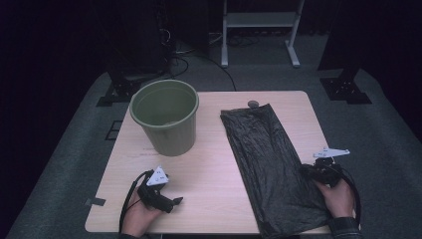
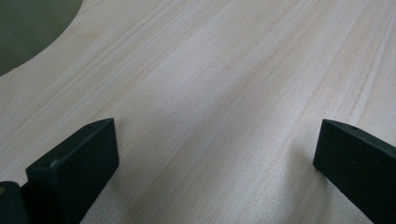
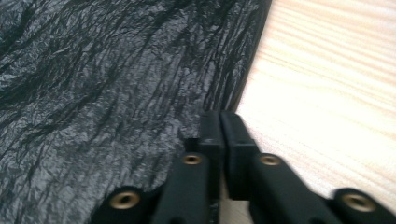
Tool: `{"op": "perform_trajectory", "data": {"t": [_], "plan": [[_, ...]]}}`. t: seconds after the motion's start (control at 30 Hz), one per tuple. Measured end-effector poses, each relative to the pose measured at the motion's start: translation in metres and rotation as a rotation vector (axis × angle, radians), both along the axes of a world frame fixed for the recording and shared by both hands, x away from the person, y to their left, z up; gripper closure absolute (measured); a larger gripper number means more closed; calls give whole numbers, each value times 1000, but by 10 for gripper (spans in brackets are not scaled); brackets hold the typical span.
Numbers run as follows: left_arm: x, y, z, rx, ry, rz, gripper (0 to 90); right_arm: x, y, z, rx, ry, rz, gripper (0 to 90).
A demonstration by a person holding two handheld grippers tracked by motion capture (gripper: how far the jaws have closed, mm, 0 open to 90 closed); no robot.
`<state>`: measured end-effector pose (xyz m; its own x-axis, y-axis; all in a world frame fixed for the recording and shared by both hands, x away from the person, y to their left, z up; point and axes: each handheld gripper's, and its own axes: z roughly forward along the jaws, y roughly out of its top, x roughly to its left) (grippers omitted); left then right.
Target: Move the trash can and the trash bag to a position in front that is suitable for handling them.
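Observation:
A black plastic bag (image 1: 271, 159) lies flat and crinkled along the right half of the wooden table (image 1: 214, 164). My right gripper (image 1: 304, 171) rests at the bag's right edge, near the front. In the right gripper view that gripper (image 3: 219, 116) is shut, with its tips right on the edge of the bag (image 3: 102, 84); I cannot tell whether any film is caught between them. My left gripper (image 1: 175, 201) lies low at the front left, and in its own view it (image 2: 215, 140) stands wide open over bare wood. A green bucket (image 1: 166, 117) stands upright at the back left.
A small grey round thing (image 1: 253, 104) sits at the table's far edge, just past the bag. The bucket's side (image 2: 28, 28) shows at the top left of the left gripper view. A white frame (image 1: 261, 30) and black stand bases (image 1: 346, 87) are on the floor behind.

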<state>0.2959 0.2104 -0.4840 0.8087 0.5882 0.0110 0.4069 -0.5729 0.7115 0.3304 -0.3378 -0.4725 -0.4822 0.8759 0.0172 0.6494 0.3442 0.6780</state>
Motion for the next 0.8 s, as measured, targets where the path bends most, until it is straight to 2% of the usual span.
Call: {"op": "perform_trajectory", "data": {"t": [0.07, 0.13, 0.33, 0.5, 0.53, 0.6, 0.63, 0.7, 0.77, 0.8], "plan": [[0, 0, 0, 0, 0, 0, 0, 0, 0, 0, -25, -13, -9, 900], [0, 0, 0, 0, 0, 0, 0, 0, -2, 0, -30, -14, -18, 900], [0, 0, 0, -1, 0, 0, 0, -5, -26, 4, -25, -43, -96, 900], [0, 0, 0, 0, 0, 0, 0, -9, -40, 5, -37, -59, -134, 885], [0, 0, 0, 0, 0, 0, 0, -12, -42, 8, -49, -82, -152, 776], [0, 0, 0, -1, 0, 0, 0, -13, -42, 9, -48, -84, -149, 753], [0, 0, 0, -1, 0, 1, 0, -15, -41, 13, -53, -95, -146, 702], [0, 0, 0, -1, 0, 1, 0, -15, -39, 14, -55, -95, -146, 693], [0, 0, 0, -1, 0, 3, 0, -19, -28, 22, -48, -109, -110, 634], [0, 0, 0, -1, 0, 3, 0, -19, -28, 22, -48, -109, -110, 634]]}}
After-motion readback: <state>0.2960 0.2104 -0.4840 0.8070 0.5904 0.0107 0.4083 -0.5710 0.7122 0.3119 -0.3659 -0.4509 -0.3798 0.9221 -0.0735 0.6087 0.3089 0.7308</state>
